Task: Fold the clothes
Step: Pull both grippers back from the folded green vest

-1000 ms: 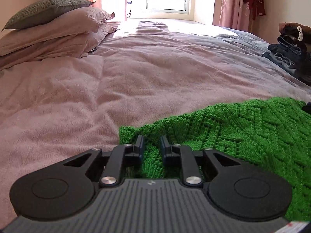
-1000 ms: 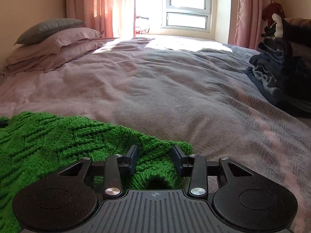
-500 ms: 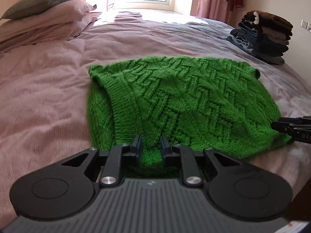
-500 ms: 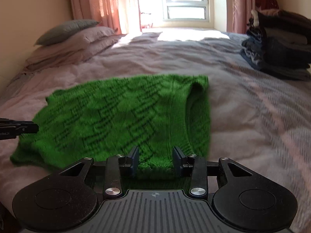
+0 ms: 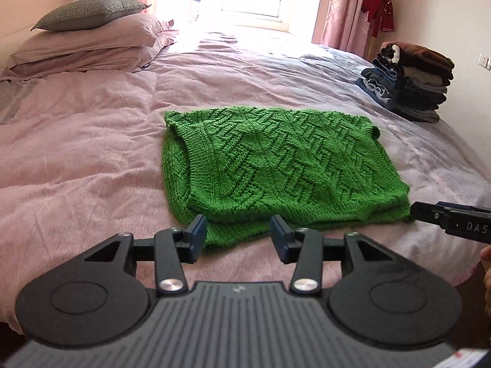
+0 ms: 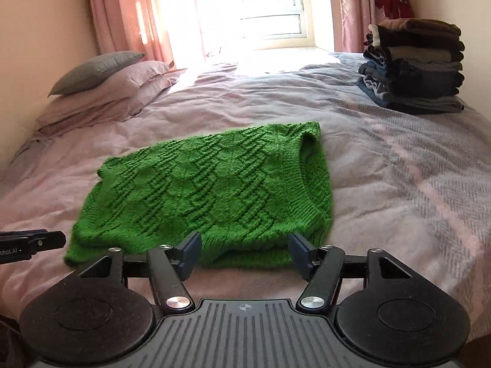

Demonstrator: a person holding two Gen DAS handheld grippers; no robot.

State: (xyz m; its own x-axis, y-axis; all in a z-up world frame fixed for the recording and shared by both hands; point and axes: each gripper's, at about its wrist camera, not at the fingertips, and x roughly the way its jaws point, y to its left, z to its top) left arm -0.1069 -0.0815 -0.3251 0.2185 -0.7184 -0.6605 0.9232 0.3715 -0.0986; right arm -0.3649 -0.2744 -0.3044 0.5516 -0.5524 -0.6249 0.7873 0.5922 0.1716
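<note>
- The green knitted sweater (image 5: 276, 165) lies folded over on itself on the pink duvet (image 5: 86, 141), with its doubled near edge facing me and a ribbed opening showing at one side.
- My left gripper (image 5: 237, 236) sits just short of that near edge; its jaws are opening, and nothing is pinched between them, though the knit's edge shows in the gap beyond the blue pads (image 5: 198, 234).
- My right gripper (image 6: 242, 253) is likewise just short of the sweater's near edge, towards its other end. Its jaws are opening too, spread wider than the left ones, and they have hold of nothing; the pads stand clear of the wool.
- In the left wrist view, the right gripper's black tip pokes in beside the sweater's right corner.
- Well beyond the sweater, to its right, a stack of folded dark clothes (image 6: 414, 70) stands near the bed's edge.
- Beyond the sweater to its left, pink pillows (image 5: 89, 46) are piled up with a grey cushion (image 5: 89, 12) on top.
- Farthest from the sweater, a bright window (image 6: 270, 6) sits between pink curtains (image 6: 129, 15), and a red garment (image 5: 379, 12) hangs by the wall.
</note>
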